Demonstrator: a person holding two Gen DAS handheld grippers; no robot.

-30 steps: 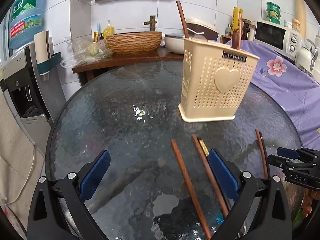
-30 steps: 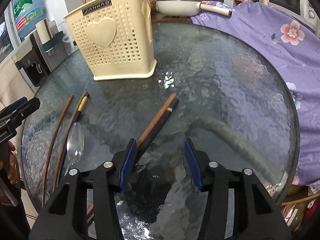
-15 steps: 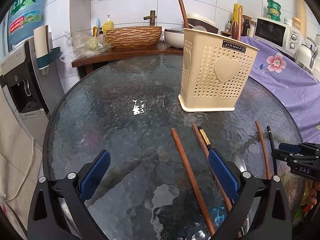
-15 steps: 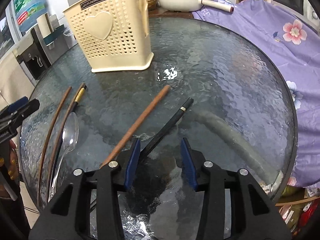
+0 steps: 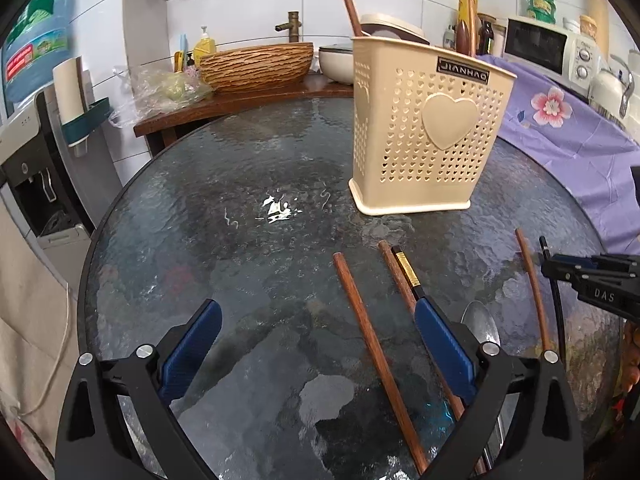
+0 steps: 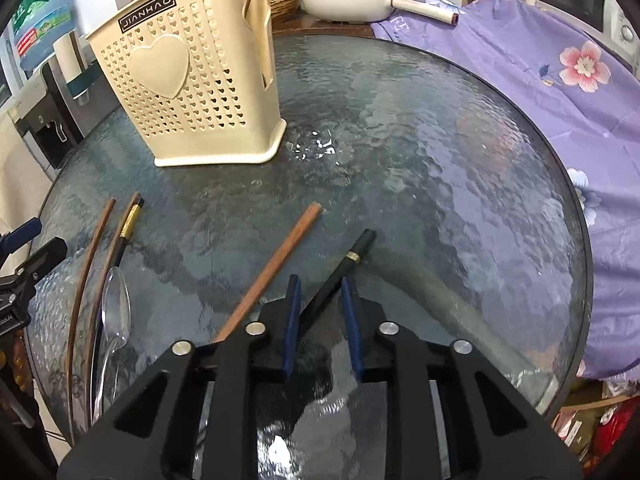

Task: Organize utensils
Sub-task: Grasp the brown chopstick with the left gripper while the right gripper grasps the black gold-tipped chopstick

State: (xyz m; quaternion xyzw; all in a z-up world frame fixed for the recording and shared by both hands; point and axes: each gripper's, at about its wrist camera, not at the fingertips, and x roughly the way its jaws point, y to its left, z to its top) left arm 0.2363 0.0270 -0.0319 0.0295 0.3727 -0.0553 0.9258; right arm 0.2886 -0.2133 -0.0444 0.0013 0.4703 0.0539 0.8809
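Black and capped with a gold band, the chopstick (image 6: 349, 265) lies on the glass counter (image 6: 440, 168), long axis running from near left to far right, banded end pointing away toward the far right. Its near length is hidden under the right gripper (image 6: 320, 300). That gripper's jaws have just been closing with this chopstick between them; the blue pads (image 6: 291, 320) stand narrow on either side, and contact cannot be confirmed.

Just left of it lies a brown wooden chopstick (image 6: 276, 268) on a similar slant, near end cut off by the gripper body. Further left, a spoon (image 6: 114, 320) and more sticks lie along the counter edge, their near ends lost at the frame border.

The left gripper (image 5: 316, 344) hovers released, jaws wide and empty, over the counter. The cream perforated utensil holder (image 5: 424, 136) stands upright at the far side, well apart from the black chopstick; its interior is not visible.
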